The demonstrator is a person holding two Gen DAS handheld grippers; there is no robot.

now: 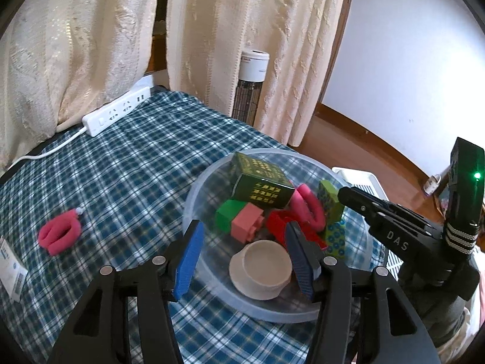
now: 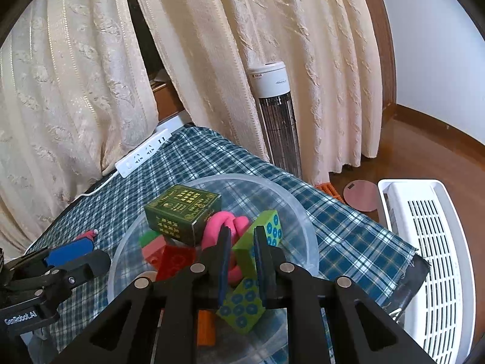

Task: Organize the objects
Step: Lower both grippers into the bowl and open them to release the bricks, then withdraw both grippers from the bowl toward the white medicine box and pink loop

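Observation:
A clear plastic bowl point(image 1: 187, 209) point(image 2: 303, 212) stands on the checked tablecloth point(image 1: 136, 182). In it lie dark green boxes point(image 1: 262, 192) point(image 2: 182, 212), a green block point(image 1: 225, 215), a pink block point(image 1: 245, 223), a red block point(image 2: 174, 262), a pink foam roller point(image 1: 306, 203), green blocks with blue circles point(image 2: 242, 303) and a beige cup point(image 1: 260, 270). My left gripper point(image 1: 242, 230) point(image 2: 75, 251) is open over the bowl, its blue pads clear of the cup on both sides. My right gripper point(image 2: 241, 236) point(image 1: 348, 194) is shut above the bowl's right side. A second pink roller point(image 1: 60, 236) lies on the cloth at the left.
A white power strip point(image 1: 115, 112) with its cord lies at the table's far edge under cream curtains. A white packet point(image 1: 10, 267) sits at the left edge. A tower heater point(image 2: 275, 115) stands behind the table, and a white slatted basket point(image 2: 424, 242) is on the floor to the right.

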